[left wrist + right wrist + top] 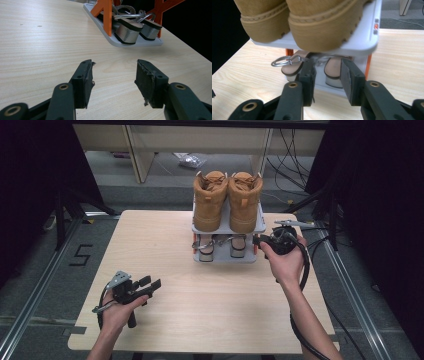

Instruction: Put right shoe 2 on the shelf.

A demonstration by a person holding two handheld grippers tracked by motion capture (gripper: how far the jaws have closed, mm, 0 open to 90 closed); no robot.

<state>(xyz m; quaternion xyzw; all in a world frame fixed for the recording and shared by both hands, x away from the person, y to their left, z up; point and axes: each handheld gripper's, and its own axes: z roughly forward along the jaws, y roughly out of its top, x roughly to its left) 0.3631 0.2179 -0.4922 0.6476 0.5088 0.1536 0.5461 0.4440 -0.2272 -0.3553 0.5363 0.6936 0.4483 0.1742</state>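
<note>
1. Two claws are at work over the pale wood-grain bench (200, 310). The left claw (150, 285) sits nearest the person's edge, held low in the left hand (120, 312). Its jaws stand wide with nothing between them and bare wood below. It looks parked there to keep out of the way, and it has free room on every side.

2. Farther on, the right hand (282, 262) holds the right claw (257, 240) level at the right end of the small white two-tier shoe rack with orange posts (227, 257). Its jaws point in toward the lower tier, roughly half parted, and no pad presses on anything.

3. In the right claw's own view, the pair of silver block-heeled sandals with tan insoles and metal ring buckles (332, 72) stands heels outward on the lower tier, just ahead of the jaws. The right-hand sandal lines up with the gap. I judge a grasp on that heel is being set up.

4. Room is tight there: the upper shelf overhangs close above the sandals, and an orange post stands at the corner, so the approach must stay low and level.

5. Farthest back, a pair of tan suede lace-up boots (227, 200) fills the top shelf, soles reaching past its rim. The rack stands by the bench's far edge.
</note>
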